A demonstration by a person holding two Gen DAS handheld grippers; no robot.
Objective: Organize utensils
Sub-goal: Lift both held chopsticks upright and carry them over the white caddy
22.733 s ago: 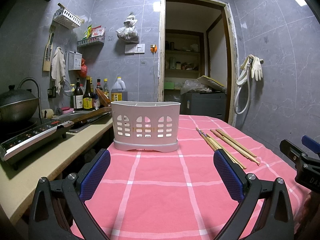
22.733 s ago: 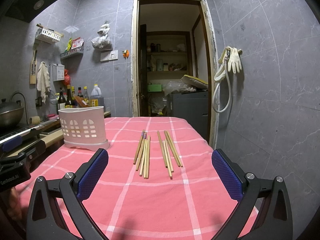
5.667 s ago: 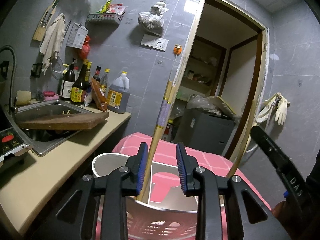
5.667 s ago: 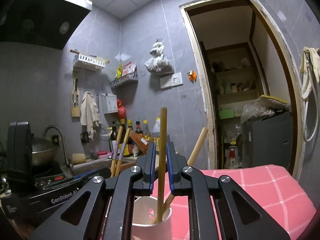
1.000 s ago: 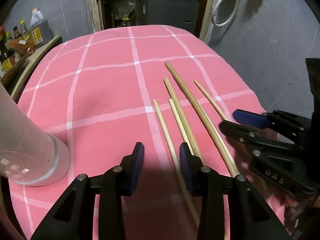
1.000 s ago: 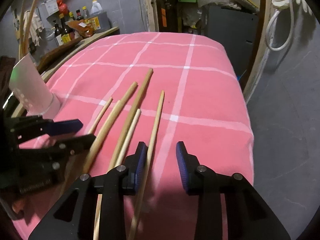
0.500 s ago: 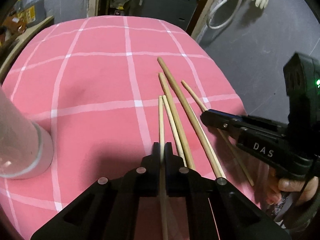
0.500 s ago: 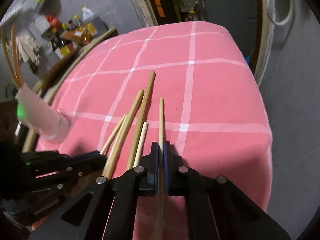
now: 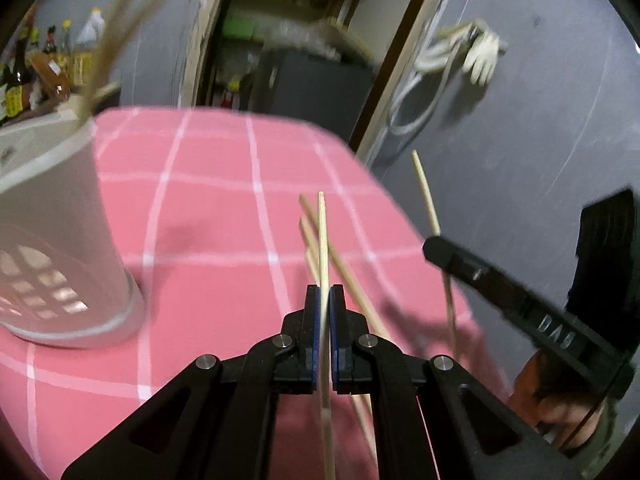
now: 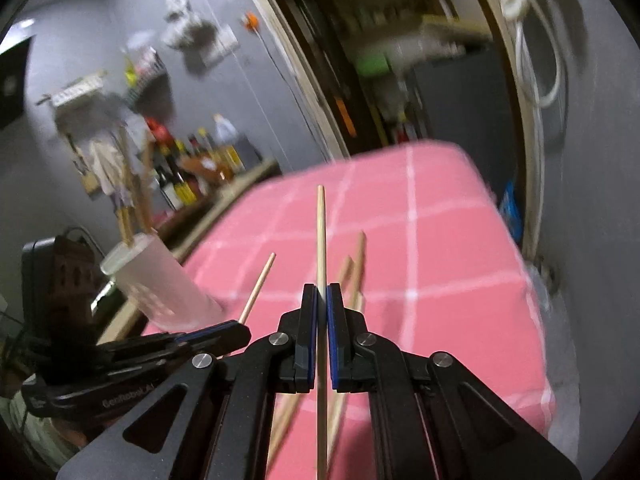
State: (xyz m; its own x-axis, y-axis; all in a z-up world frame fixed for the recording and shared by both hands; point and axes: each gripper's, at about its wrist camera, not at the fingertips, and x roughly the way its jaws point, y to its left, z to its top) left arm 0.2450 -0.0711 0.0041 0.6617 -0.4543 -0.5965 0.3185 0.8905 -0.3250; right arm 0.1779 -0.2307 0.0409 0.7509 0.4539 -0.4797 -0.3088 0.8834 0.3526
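My left gripper is shut on a thin wooden chopstick and holds it lifted off the pink checked tablecloth. My right gripper is shut on another chopstick, also lifted. Each gripper shows in the other's view, the right gripper at right and the left gripper at lower left. The white utensil holder stands at the left with several chopsticks in it, and it shows in the right wrist view. Loose chopsticks lie on the cloth.
A kitchen counter with bottles runs along the left. An open doorway is behind the table. White gloves and a hose hang on the right wall. The table's right edge drops off near the wall.
Both grippers have lifted their chopsticks off the cloth and tilted up, so the views now show the room. Half a second ago the sticks lay low over the table.
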